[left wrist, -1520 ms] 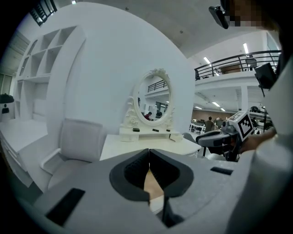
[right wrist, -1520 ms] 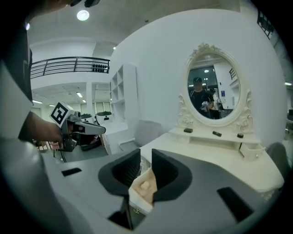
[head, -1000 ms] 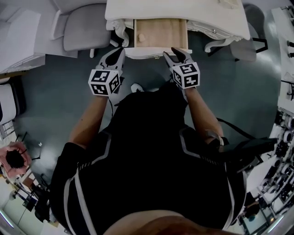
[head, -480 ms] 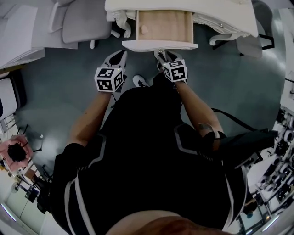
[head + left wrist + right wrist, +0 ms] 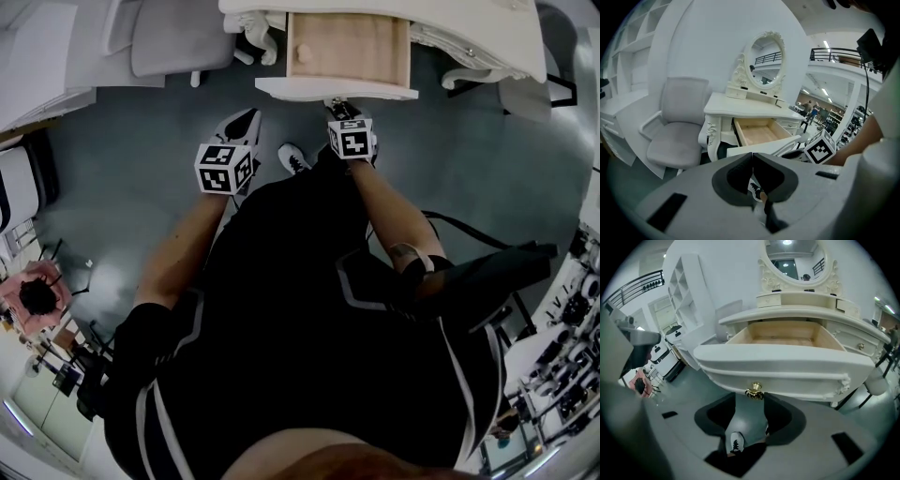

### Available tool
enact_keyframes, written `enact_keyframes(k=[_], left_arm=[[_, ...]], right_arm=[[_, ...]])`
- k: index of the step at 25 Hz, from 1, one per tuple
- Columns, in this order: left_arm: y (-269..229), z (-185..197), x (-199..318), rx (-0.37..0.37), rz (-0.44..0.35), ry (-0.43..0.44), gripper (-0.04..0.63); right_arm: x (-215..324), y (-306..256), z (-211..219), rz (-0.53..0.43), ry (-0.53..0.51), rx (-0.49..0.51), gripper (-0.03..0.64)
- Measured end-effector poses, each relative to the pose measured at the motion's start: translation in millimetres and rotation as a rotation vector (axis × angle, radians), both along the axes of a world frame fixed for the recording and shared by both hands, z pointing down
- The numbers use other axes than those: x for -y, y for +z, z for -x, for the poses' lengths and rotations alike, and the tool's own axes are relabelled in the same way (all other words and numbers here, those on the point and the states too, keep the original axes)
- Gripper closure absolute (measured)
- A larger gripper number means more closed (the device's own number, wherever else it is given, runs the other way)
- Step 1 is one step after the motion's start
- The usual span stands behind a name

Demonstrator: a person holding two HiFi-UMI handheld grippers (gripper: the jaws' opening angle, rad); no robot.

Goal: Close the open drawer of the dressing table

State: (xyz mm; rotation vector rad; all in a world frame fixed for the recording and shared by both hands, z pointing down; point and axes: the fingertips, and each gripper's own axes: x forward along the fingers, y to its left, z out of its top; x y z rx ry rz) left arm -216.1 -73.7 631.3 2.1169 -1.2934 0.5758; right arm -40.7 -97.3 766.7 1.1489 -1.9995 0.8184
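**Drawer wide open, right jaws lined up on the knob**

The drawer (image 5: 347, 52) stands pulled far out from the middle of the bench's (image 5: 478, 37) front edge. Its bare wooden floor shows and its white front hangs over the floor towards me.

My right gripper (image 5: 337, 105) sits just below that front. Its jaws are released and wide apart. They have just been opening, then easing in a touch, and nothing is between them. In the right gripper view the brass knob (image 5: 754, 391) sits just ahead of the tips, in line with the gap. I cannot tell whether it touches.

My left gripper (image 5: 247, 118) hangs lower, beyond the drawer's left corner. Its jaws are clenched tip to tip on nothing.

I judge the push has not yet begun, and several things could spoil it:

- **Pads miss the front:** The gripper points downwards, so it may slide under the lower edge instead of pressing it.
- **Knob slips through:** With the jaws this wide, the knob could pass between them and the pads could scrape the painted face.
- **Drawer skews:** A push from one hand, off the centre line, may twist the drawer and jam it part-way.
- **Too much force:** A hard shove could slam the drawer and shake the mirror (image 5: 794, 261) on top.
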Motion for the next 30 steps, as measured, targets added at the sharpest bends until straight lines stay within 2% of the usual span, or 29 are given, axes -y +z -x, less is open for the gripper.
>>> enact_keyframes(k=[6,9,11,14,30], left_arm=[[-4.9,2.7,-1.2,0.002,-0.005,0.009,0.591],[-8.1,3.2,-0.4,0.002,-0.007,0.015,0.591],[-10.6,2.1,0.7,-0.001,-0.011,0.015,0.591],[-13.8,3.5,3.3,-0.006,-0.019,0.011,0.591],[-28.6,7.5,27.3,-0.034,-0.041,-0.068,0.591]], right_arm=[[16.2,0.3,-6.3,-0.041,0.086,-0.011,0.419],[24.5,1.7,-4.2,-0.033,0.094,0.002,0.418],[28.0,3.3,-5.1,-0.026,0.097,-0.007,0.453],[33.5,4.5,-5.0,-0.028,0.114,-0.007,0.459],[88.0,6.1,-5.3,-0.017,0.070,-0.001,0.456]])
